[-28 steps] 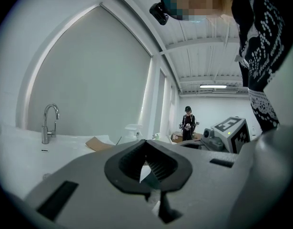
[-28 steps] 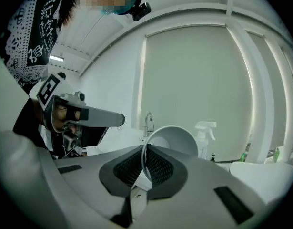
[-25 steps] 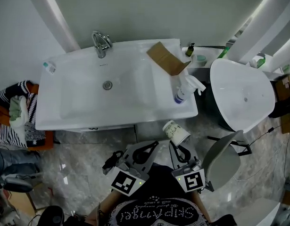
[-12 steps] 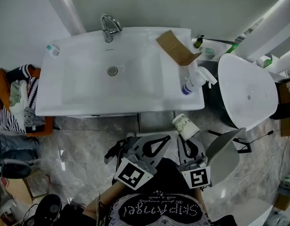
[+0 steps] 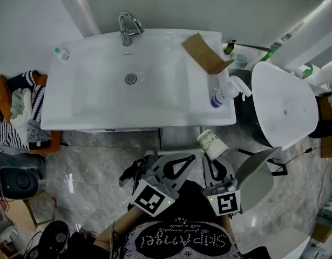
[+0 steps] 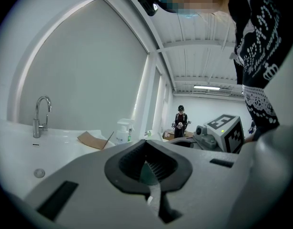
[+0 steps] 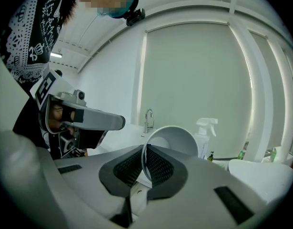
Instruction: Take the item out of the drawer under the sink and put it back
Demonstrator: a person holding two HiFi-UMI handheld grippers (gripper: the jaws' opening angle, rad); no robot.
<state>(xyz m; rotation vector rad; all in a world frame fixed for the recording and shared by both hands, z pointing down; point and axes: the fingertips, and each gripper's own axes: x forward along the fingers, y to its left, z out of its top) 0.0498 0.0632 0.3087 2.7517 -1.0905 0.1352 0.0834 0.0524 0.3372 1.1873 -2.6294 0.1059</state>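
Note:
A white paper cup with small print lies tilted, held by its rim in my right gripper, which is shut on it just in front of the white sink vanity. In the right gripper view the cup has its mouth towards the camera and its rim pinched between the pads. My left gripper hovers beside it on the left, shut with nothing in it; its tips meet in the left gripper view. A grey drawer panel shows a little under the sink's front edge.
On the sink top are a faucet, a cardboard piece, a spray bottle and a small bottle. A white oval fixture and a grey seat stand at the right. A heap of clothes lies at the left.
The head view has shifted, so the sink sits a little higher and further right in the picture. Both grippers keep their places; the cup stays in the right one.

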